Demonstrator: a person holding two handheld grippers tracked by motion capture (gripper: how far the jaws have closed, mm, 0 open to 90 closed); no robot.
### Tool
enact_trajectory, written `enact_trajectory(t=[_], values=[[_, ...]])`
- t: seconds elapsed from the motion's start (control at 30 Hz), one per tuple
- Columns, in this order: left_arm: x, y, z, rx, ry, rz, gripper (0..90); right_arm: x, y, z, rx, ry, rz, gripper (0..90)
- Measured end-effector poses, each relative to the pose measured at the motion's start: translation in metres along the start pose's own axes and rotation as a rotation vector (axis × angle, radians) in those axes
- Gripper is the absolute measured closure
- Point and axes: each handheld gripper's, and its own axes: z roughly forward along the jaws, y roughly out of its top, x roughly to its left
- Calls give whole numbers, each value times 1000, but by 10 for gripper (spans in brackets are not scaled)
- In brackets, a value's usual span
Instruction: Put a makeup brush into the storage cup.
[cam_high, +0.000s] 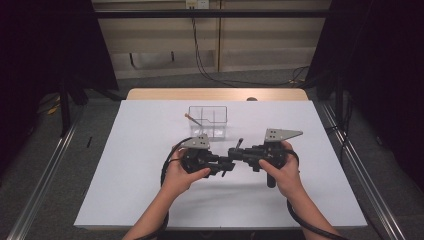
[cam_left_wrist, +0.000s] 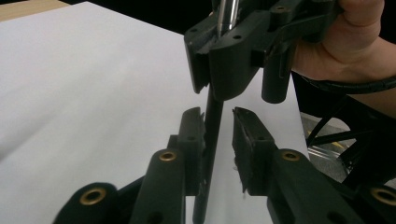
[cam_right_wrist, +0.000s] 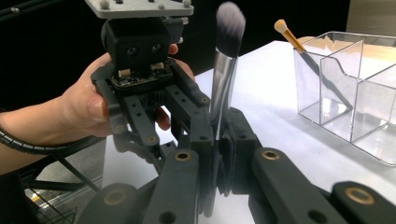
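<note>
Your right gripper (cam_right_wrist: 217, 154) is clamped on the metal ferrule of the makeup brush (cam_right_wrist: 224, 79), bristles up. Your left gripper (cam_left_wrist: 218, 140) has its jaws around the brush's black handle, one pad touching, the other just clear. Both meet just in front of the clear organizer (cam_high: 207, 120), which holds an orange-handled brush (cam_right_wrist: 292, 37).

high view looks down on the table (cam_high: 150, 175); both close claw views share the brush (cam_right_wrist: 223, 88).
</note>
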Motion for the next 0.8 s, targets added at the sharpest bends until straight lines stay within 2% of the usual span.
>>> enact_trajectory(t=[0.23,0.47,0.63,0.8], values=[[1,-1,0,-1,-5,-18,819,1,-1,2,6,5,-8,841],[1,-2,1,-15,-21,-44,835,0,-4,4,-18,10,9,837],[1,-1,0,-22,-26,-50,841,1,-4,3,-30,5,-3,819],[3,-3,-2,-28,-16,-55,841,2,-4,0,-52,7,-16,661]])
